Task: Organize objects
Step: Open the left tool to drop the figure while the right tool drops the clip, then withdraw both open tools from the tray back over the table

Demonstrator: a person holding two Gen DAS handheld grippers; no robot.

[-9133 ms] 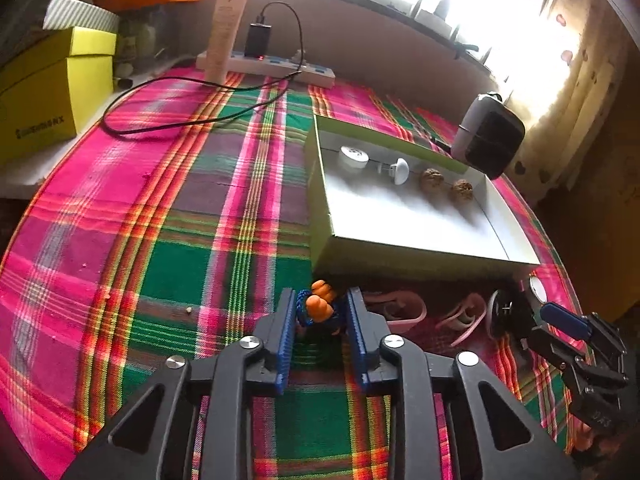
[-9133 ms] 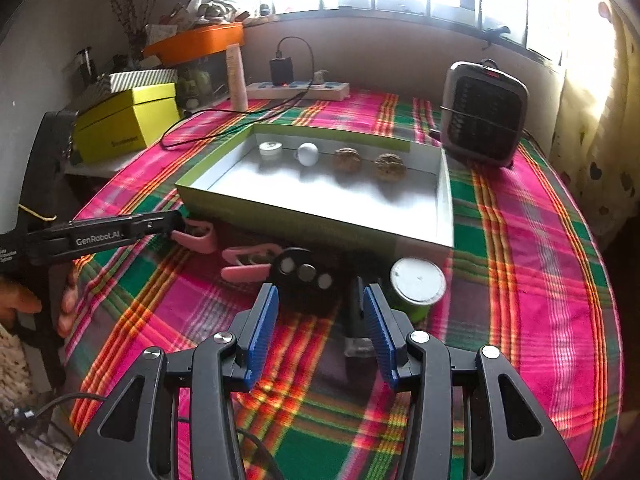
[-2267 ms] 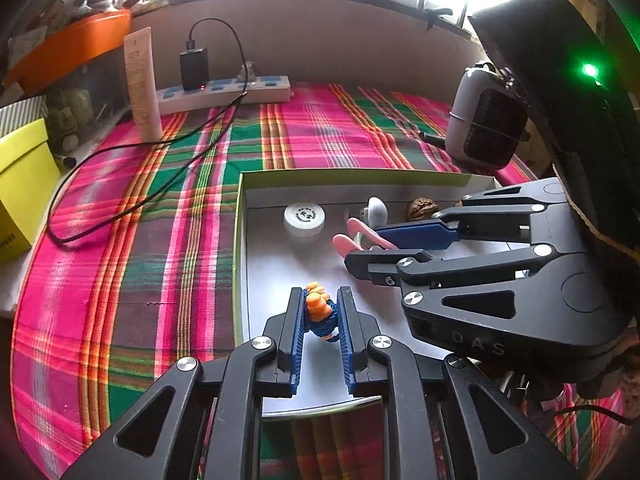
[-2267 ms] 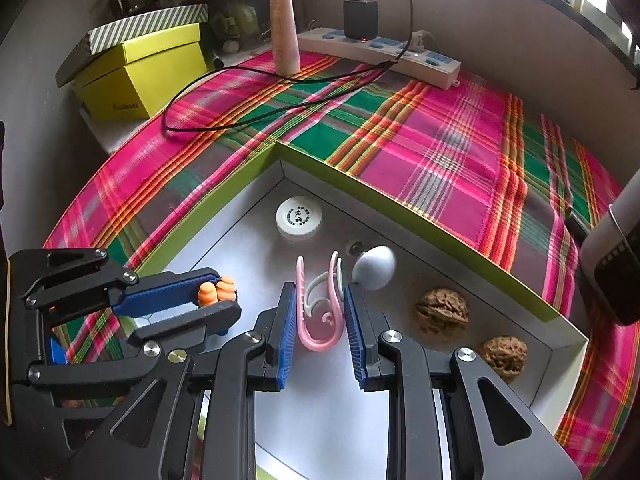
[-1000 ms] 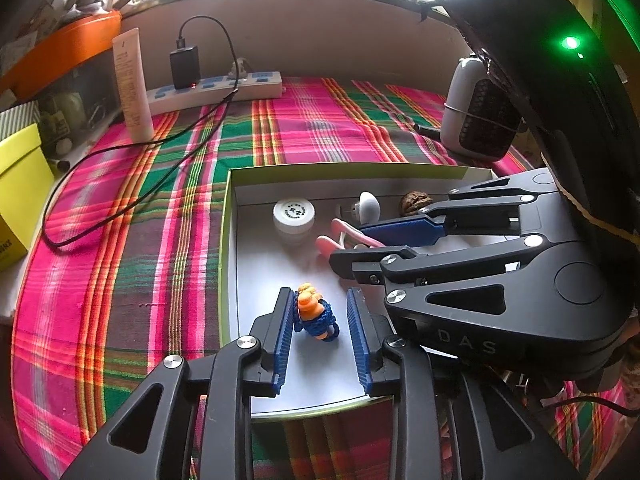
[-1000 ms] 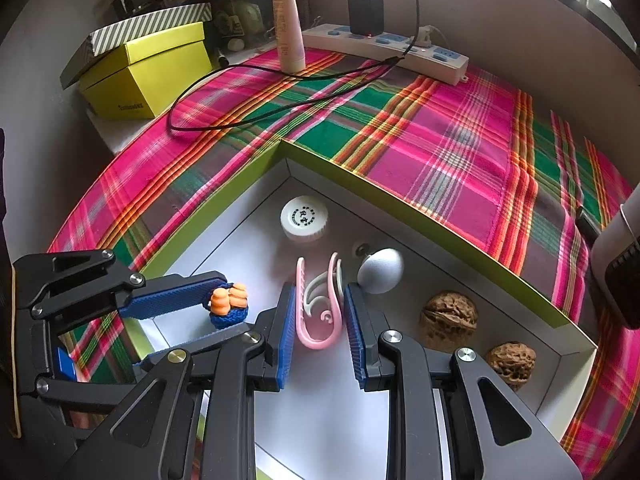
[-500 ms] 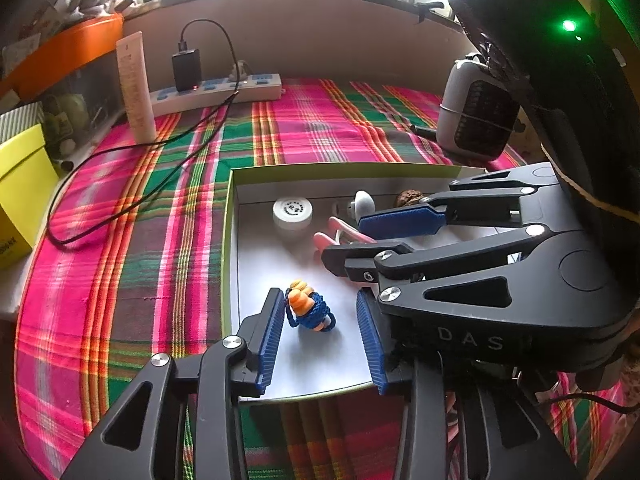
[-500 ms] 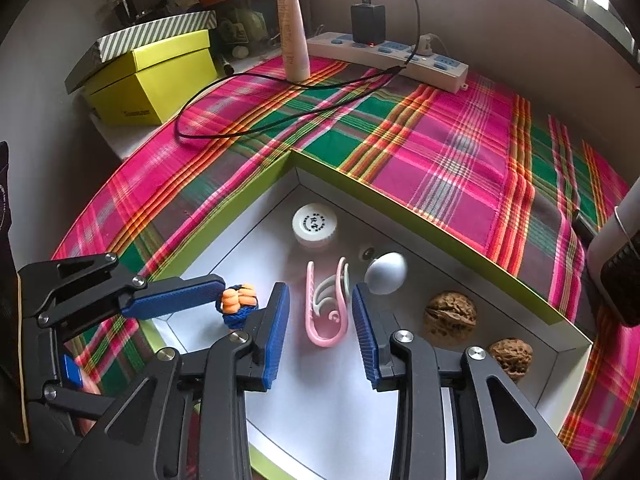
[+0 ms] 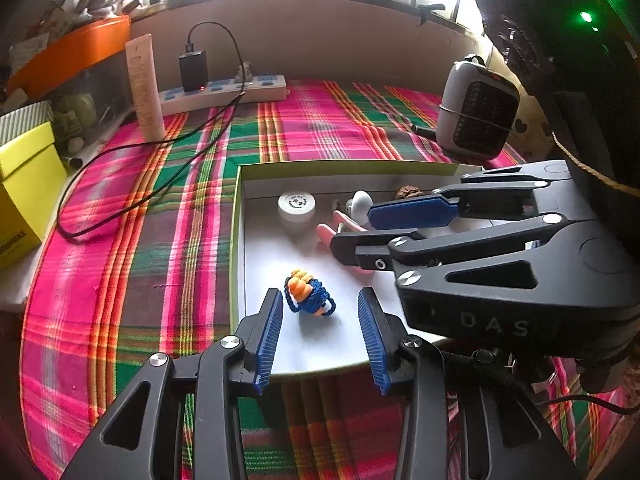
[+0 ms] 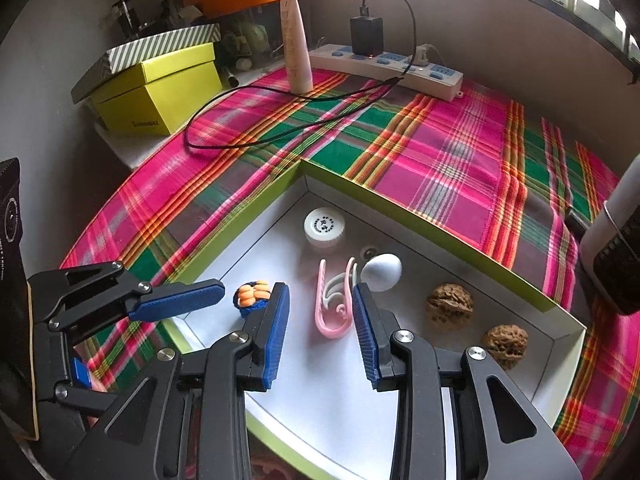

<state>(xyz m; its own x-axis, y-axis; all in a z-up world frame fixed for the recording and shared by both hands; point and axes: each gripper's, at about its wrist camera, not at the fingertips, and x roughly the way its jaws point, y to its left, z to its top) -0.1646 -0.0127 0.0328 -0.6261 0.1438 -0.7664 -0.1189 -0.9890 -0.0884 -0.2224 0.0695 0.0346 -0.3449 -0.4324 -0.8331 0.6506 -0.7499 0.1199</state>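
Tongs on both sides have just opened and hold nothing: left tongs [image 9: 320,334] around the blue toy [image 9: 308,298], right tongs [image 10: 320,334] around the pink clip [image 10: 334,300], both lying loose in the box [image 10: 420,216].

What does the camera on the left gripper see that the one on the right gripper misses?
Only the left wrist view shows the whole grey space heater. Only the right wrist view shows the second brown walnut and the striped lid on the yellow box. Both show the green-walled white tray, the blue-and-orange knotted toy, the pink plastic clip, and both open grippers.
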